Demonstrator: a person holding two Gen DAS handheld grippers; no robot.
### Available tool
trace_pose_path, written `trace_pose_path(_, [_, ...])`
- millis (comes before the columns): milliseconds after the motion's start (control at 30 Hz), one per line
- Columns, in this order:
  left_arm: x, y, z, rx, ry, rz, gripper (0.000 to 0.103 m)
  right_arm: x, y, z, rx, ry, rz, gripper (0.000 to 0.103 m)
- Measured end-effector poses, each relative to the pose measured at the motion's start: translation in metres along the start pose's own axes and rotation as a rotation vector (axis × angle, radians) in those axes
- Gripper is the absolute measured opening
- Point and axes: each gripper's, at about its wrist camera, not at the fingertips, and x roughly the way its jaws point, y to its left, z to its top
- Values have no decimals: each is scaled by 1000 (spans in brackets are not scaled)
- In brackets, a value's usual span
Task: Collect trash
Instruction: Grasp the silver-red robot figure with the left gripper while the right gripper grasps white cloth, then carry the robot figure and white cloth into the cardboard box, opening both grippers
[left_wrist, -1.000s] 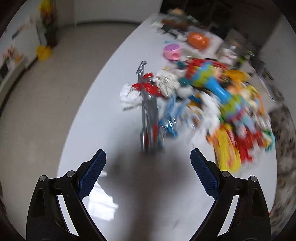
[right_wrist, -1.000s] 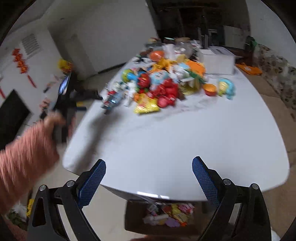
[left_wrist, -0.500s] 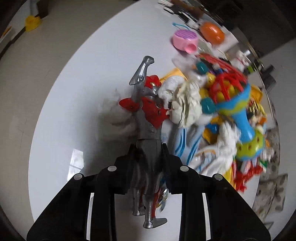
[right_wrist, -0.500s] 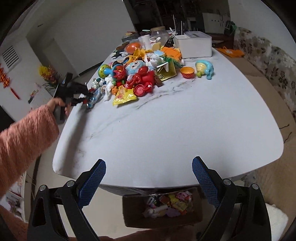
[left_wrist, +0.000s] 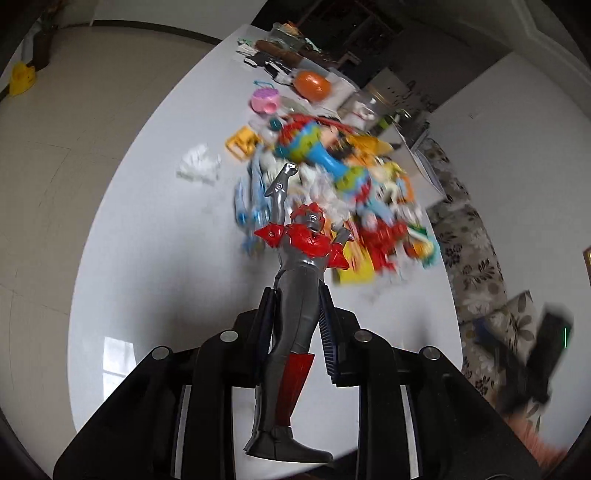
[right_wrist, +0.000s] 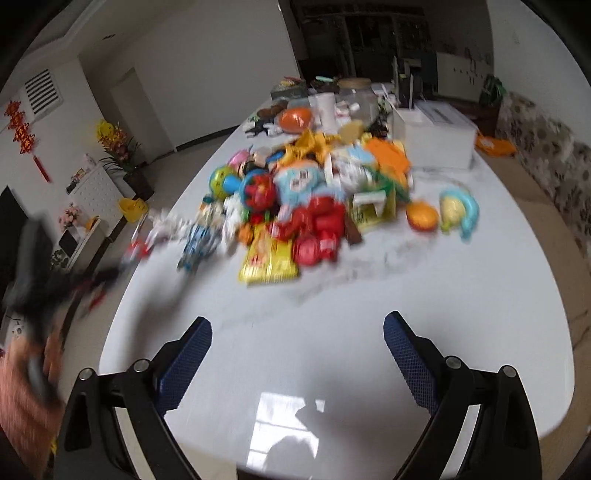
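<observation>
My left gripper (left_wrist: 297, 325) is shut on a grey and red action figure (left_wrist: 299, 273), gripping its thighs and holding it lifted above the white table (left_wrist: 155, 236). Behind it lies a blurred pile of colourful toys and wrappers (left_wrist: 332, 177). A crumpled white tissue (left_wrist: 197, 166) lies alone to the left of the pile. My right gripper (right_wrist: 297, 343) is open and empty over the near part of the table (right_wrist: 406, 280). The pile (right_wrist: 306, 199) is beyond it, with a yellow snack wrapper (right_wrist: 267, 260) at its near edge. The left gripper shows blurred at the far left (right_wrist: 40, 273).
A white box (right_wrist: 432, 138) stands at the back right of the table, with jars and an orange ball (right_wrist: 295, 118) behind the pile. A small orange bowl (right_wrist: 421, 216) and a blue-yellow toy (right_wrist: 460, 210) lie to the right. A floral sofa (right_wrist: 546, 147) runs along the right side.
My left gripper closed on the action figure and lifted it off the table, away from the pile. The right gripper moved forward over the table, staying open.
</observation>
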Motion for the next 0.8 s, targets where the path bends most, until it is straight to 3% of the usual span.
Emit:
trace_pose_path(167, [-4,-1,-48,-78,46,-99,23,54,-4,68,-23,-14,-77,93])
trace_pose_path(333, [-6,-8,-74,-98,70,-121,23,128,-25,136,2,21,-216,87])
trace_pose_path(367, [-3,-8,-76,-101,73,-122,23,147,-28,145,-9,61,-260,80])
trace_pose_path(400, [-4,-8,-80,-109,74,-122,23,165,-32,151,-10,114,-308,56])
trace_pose_path(433, [-10,-6,-86,-113,76,-118,23,173,-37,154,6,142,-314,38])
trace_pose_path(467, [-11,-5,-89,-113,79,-112,23,181,-45,154,60,180,-286,36])
trace_pose_path(633, [-20,-6,-93,-112,72,-110,23,142,-57,153,145,126,-188,33])
trace_pose_path(800, [-31,-24,-92,-45,65,-128,23,49,-39,139,71,38,-8,33])
